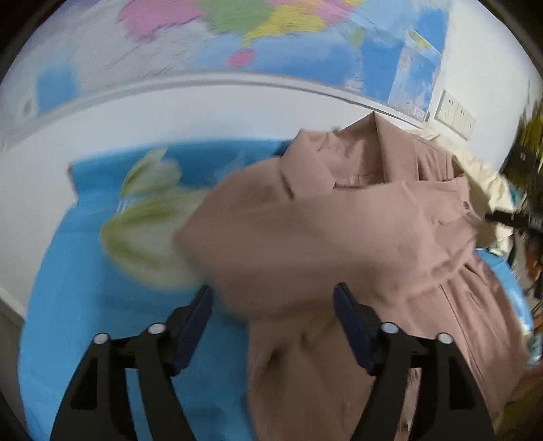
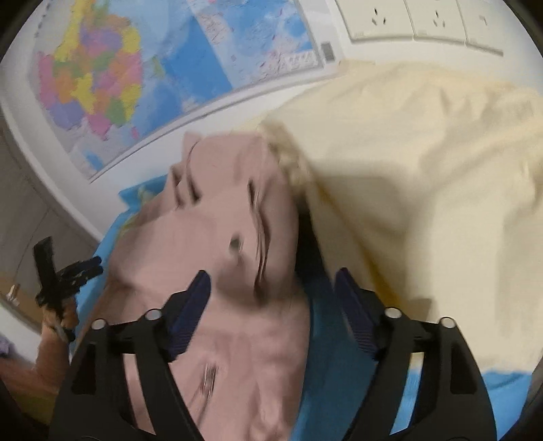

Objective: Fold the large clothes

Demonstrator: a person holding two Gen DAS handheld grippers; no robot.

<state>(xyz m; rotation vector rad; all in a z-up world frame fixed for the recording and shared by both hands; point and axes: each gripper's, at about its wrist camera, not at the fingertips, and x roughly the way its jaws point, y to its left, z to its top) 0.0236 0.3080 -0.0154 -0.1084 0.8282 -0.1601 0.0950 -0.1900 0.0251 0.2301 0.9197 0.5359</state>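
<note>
The dusty-pink jacket (image 1: pixel 339 220) lies crumpled on the blue sheet (image 1: pixel 85 305), below the wall map (image 1: pixel 237 30). The left gripper (image 1: pixel 273 298) hangs over the jacket's near edge with its jaws spread wide, the fabric lying under the gap and neither pad pressing on it. The right gripper (image 2: pixel 271 281) is also wide open above the jacket (image 2: pixel 210 237), holding nothing; the cloth shows beneath its left finger (image 2: pixel 190 315) and blue sheet beneath the other. A cream garment (image 2: pixel 424 186) sits just beside the jacket, touching its far edge, under the wall sockets (image 2: pixel 424 20).
</note>
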